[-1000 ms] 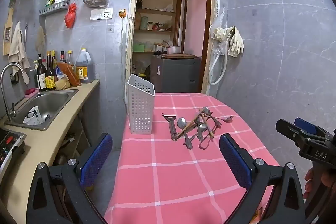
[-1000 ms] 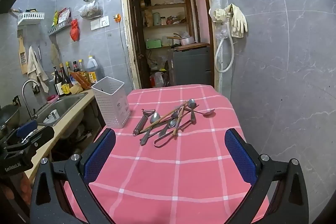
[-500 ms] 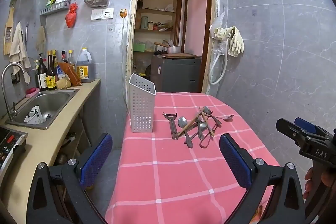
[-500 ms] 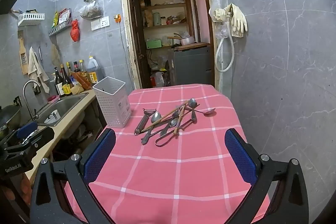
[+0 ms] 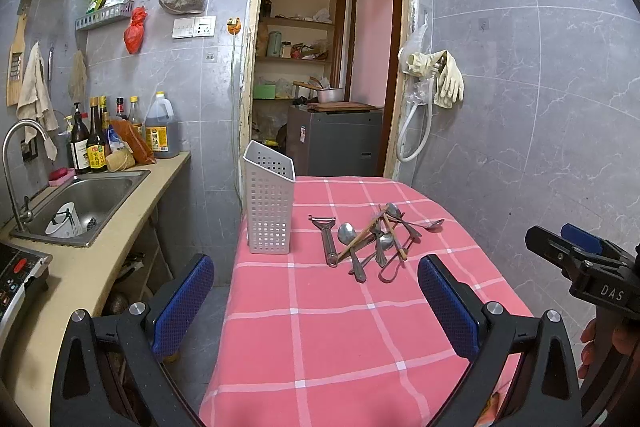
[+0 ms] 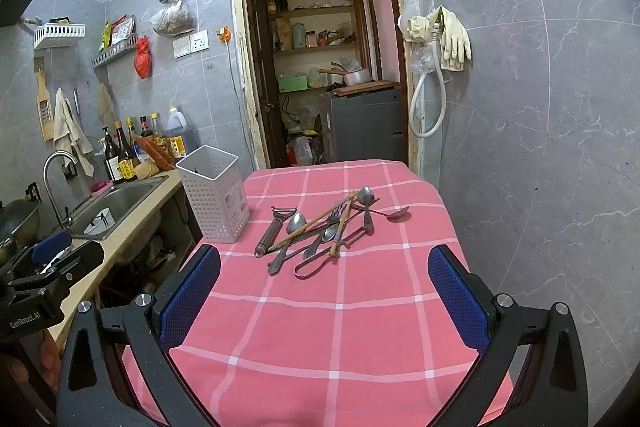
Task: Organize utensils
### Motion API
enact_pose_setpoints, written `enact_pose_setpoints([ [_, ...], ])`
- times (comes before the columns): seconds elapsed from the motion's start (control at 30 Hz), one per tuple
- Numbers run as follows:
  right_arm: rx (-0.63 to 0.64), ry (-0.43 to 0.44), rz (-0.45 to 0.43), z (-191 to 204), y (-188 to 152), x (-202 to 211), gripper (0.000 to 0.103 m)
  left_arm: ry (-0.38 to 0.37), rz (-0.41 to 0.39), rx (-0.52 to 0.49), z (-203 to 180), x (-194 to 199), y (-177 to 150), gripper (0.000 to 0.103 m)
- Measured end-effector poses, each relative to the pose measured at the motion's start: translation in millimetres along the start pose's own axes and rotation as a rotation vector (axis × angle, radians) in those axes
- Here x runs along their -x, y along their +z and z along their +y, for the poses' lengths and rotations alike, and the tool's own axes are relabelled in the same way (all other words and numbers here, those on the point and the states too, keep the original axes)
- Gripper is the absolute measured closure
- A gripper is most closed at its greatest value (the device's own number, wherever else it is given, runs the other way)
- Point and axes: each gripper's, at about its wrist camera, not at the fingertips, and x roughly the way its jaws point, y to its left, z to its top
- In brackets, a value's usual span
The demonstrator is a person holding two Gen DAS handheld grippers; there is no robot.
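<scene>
A heap of metal utensils (image 5: 372,239) (image 6: 324,227) lies on the pink checked tablecloth (image 5: 320,327): spoons, a peeler (image 5: 327,239), tongs and wooden chopsticks. To its left stands an empty white perforated holder (image 5: 269,207) (image 6: 214,193). My left gripper (image 5: 316,303) hovers open over the near end of the table, well short of the heap. My right gripper (image 6: 324,295) is open too, nothing between its blue pads, also short of the heap. Each gripper shows at the edge of the other's view.
A counter with a steel sink (image 5: 86,201), tap and several bottles (image 5: 94,143) runs along the left, with a gap between it and the table. Grey tiled wall closes the right side. A doorway (image 5: 320,67) opens behind the table's far end.
Both grippers have drifted slightly; the heap and holder sit a little lower and closer in view. Nothing has been touched.
</scene>
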Motion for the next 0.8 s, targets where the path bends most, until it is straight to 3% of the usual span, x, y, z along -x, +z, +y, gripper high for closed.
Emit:
enact_pose_setpoints([
  [0.8,-0.002,0.001,0.0,-1.3,0.2,0.7,0.001,0.0,0.002,-0.002,-1.7,1.2,-1.4,0.0],
])
